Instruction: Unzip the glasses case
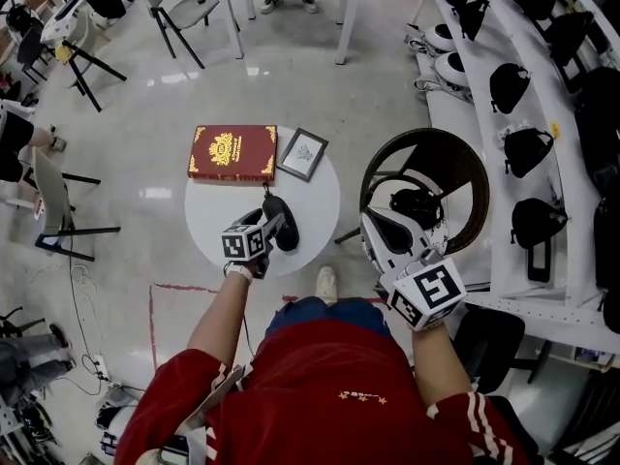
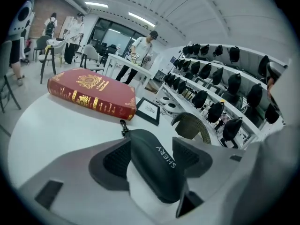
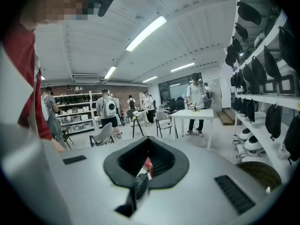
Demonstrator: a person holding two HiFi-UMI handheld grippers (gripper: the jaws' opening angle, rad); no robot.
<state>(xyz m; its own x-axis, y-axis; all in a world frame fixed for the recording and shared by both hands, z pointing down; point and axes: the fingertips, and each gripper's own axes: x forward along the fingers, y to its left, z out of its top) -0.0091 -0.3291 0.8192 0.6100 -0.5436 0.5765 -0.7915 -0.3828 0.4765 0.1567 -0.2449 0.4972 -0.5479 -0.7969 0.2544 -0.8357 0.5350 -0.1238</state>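
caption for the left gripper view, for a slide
Open left gripper straddles a black glasses case on a white table.

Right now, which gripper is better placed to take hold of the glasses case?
Left. The left gripper straddles the glasses case, jaws open; the right gripper hangs off beside the table.

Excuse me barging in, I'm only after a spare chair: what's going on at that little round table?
A person with a gripper in each hand is working at a black glasses case on the round white table, beside a red book and a small picture frame. The left gripper has its claw open astride the case, which looks closed. The right gripper is held off to the table's side, claw shut and empty.
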